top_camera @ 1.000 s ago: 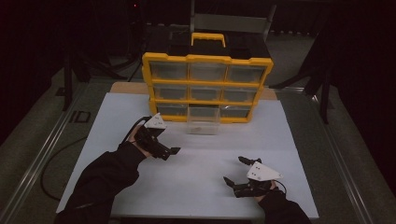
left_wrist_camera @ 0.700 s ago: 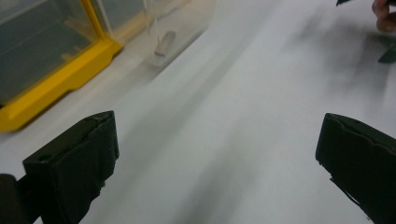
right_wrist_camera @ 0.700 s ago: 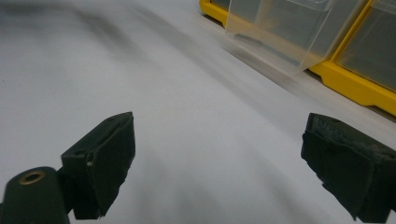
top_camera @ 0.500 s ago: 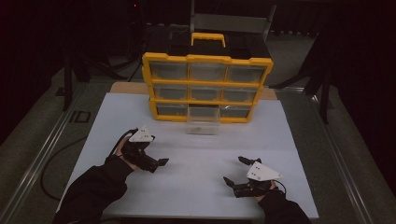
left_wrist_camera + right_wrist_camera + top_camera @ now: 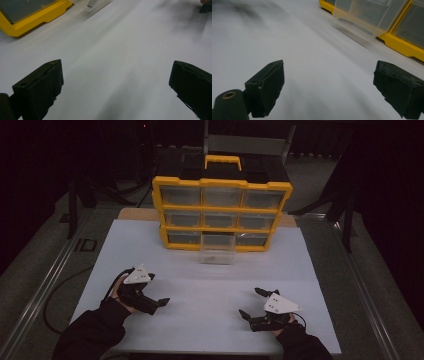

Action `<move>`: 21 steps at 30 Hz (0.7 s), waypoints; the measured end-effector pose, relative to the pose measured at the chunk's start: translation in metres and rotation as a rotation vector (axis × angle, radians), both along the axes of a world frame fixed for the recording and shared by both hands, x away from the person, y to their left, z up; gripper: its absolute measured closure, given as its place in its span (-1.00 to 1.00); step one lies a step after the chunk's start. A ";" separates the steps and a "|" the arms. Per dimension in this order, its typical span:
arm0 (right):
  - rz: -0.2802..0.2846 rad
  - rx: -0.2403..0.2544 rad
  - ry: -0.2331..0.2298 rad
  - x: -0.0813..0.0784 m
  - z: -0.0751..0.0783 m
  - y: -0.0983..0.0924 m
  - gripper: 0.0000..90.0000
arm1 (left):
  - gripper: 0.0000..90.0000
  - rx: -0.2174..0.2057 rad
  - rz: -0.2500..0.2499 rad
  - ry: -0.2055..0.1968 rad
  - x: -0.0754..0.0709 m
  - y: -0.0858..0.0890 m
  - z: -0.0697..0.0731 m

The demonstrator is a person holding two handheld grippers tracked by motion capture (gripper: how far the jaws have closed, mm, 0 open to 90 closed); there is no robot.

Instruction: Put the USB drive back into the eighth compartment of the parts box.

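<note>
Nearest the person, the left hand-held gripper (image 5: 161,301) and the right hand-held gripper (image 5: 251,303) sit low over the white table (image 5: 210,285), well apart from each other, each with its jaws spread wide and nothing between them; each gripper view shows bare table between the black jaws. Farther off, a clear drawer (image 5: 217,248) stands pulled out from the middle of the bottom row of the yellow drawer cabinet (image 5: 222,213), something small and unclear lying inside it. The cabinet stands at the table's far edge, its yellow handle (image 5: 223,160) on top.
</note>
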State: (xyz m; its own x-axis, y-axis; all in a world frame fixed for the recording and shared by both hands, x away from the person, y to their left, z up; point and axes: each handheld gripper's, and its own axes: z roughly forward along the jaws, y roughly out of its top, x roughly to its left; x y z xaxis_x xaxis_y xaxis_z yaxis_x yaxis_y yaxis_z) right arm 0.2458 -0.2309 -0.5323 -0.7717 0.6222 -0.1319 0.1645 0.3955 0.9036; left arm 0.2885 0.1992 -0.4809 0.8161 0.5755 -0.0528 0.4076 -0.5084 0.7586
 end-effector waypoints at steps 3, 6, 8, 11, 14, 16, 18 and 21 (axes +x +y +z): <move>-0.004 -0.002 0.003 -0.001 0.001 0.001 -0.77 | -0.99 -0.005 0.000 0.002 -0.005 0.005 -0.005; -0.006 -0.001 0.012 -0.001 0.001 0.001 -0.77 | -0.99 -0.013 0.010 0.014 -0.009 0.012 -0.012; -0.003 -0.005 0.008 -0.001 0.001 0.001 -0.77 | -0.99 -0.005 0.013 0.003 -0.013 0.015 -0.016; -0.004 -0.007 0.006 -0.001 0.000 0.001 -0.77 | -0.99 -0.014 0.022 0.001 -0.017 0.021 -0.021; 0.001 -0.008 -0.002 -0.001 0.000 0.001 -0.77 | -0.99 -0.032 0.031 -0.007 -0.021 0.028 -0.022; -0.001 -0.007 0.001 -0.001 0.000 0.001 -0.77 | -0.99 -0.054 0.037 -0.007 -0.023 0.033 -0.025; 0.000 -0.007 -0.002 -0.001 0.000 0.001 -0.77 | -0.99 -0.055 0.036 -0.007 -0.026 0.037 -0.028; -0.002 -0.008 0.000 -0.002 0.000 0.001 -0.77 | -0.99 -0.059 0.055 -0.002 -0.029 0.043 -0.032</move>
